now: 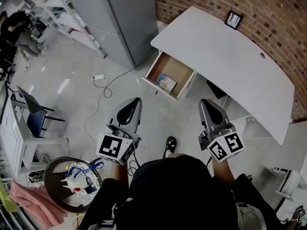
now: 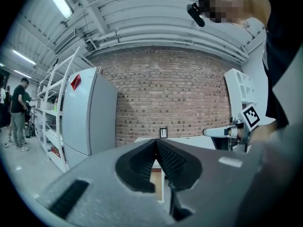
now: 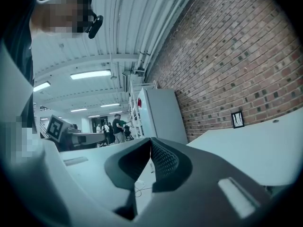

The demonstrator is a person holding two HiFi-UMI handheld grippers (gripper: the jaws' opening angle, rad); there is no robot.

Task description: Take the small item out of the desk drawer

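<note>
The white desk stands against a brick wall, and its wooden drawer is pulled open. A small blue and yellow item lies inside the drawer. My left gripper is held short of the drawer, below it in the head view; its jaws are shut and empty. My right gripper hangs level beside it to the right, below the desk's front edge, also shut and empty. In the left gripper view the drawer shows just past the shut left gripper. The right gripper points past the desk.
A grey cabinet stands left of the desk. A white cable and plug trail over the floor. At lower left are a chair and a round bin. A small framed picture sits on the desk's far edge. People stand far off by shelves.
</note>
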